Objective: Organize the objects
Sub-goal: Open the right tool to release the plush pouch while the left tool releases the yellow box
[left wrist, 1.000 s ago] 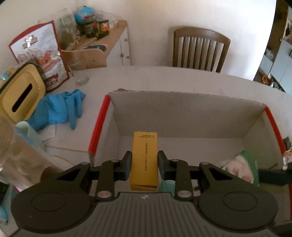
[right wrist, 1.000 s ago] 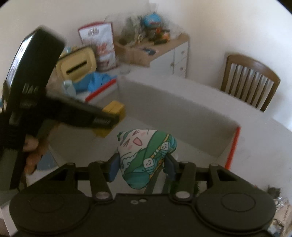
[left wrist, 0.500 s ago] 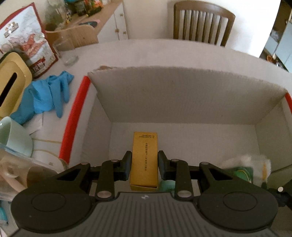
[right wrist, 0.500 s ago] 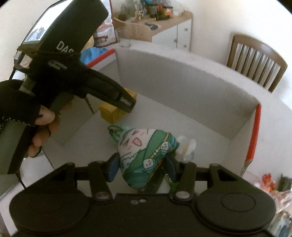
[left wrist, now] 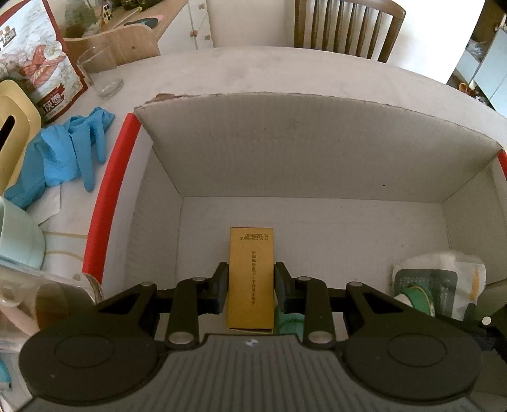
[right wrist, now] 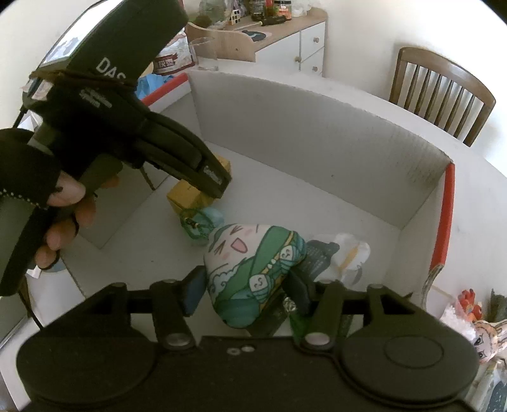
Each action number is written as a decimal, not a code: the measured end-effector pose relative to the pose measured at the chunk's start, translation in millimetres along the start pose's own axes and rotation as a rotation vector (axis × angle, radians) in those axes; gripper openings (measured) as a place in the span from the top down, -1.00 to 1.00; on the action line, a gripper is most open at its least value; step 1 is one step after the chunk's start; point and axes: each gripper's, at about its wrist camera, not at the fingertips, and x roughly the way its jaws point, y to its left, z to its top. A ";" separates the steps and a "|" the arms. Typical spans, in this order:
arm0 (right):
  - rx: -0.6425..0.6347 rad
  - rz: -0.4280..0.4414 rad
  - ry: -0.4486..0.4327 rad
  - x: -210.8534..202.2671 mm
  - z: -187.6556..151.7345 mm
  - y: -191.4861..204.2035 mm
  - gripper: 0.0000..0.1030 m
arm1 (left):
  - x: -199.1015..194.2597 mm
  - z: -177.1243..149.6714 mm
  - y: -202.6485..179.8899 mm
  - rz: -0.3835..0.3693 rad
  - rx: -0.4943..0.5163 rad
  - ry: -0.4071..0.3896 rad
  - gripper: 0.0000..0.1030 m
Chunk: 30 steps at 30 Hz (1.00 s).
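My left gripper (left wrist: pixel 251 285) is shut on a narrow yellow box (left wrist: pixel 251 269) and holds it low inside the open cardboard box (left wrist: pixel 285 142). In the right wrist view the left gripper (right wrist: pixel 218 183) reaches down with the yellow box (right wrist: pixel 187 196) near the floor of the cardboard box (right wrist: pixel 317 126). My right gripper (right wrist: pixel 245 291) is shut on a green and white plush pouch (right wrist: pixel 253 263), also inside the cardboard box. A green keyring item (right wrist: pixel 199 225) lies on the floor between the two held things.
A white and green packet (left wrist: pixel 440 282) lies at the box's right side, also in the right wrist view (right wrist: pixel 342 256). Left of the box are blue gloves (left wrist: pixel 63 149), a glass (left wrist: pixel 101 73), a yellow tissue holder (left wrist: pixel 12 126) and a mint cup (left wrist: pixel 16 234). A chair (left wrist: pixel 345 25) stands behind.
Both grippers have moved down into the cardboard box with their loads. The yellow box and the plush pouch now sit much closer to the box floor.
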 end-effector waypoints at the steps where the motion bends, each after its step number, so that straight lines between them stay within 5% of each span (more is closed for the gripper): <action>1: -0.001 0.001 -0.003 -0.6 0.7 -0.2 -0.13 | -1.2 -0.3 0.4 -0.001 -0.001 -0.006 0.43; 11: 0.020 0.020 -0.047 -20.4 -1.7 -5.9 -0.21 | -26.0 -5.3 -3.8 0.007 -0.010 -0.077 0.40; 16: 0.047 0.037 -0.088 -36.7 -3.9 -12.4 -0.25 | -46.8 -11.8 -4.1 0.008 -0.021 -0.134 -0.06; 30: 0.065 0.030 -0.211 -94.6 -15.7 -17.8 -0.42 | -99.2 -32.4 -18.6 -0.015 -0.012 -0.217 -0.06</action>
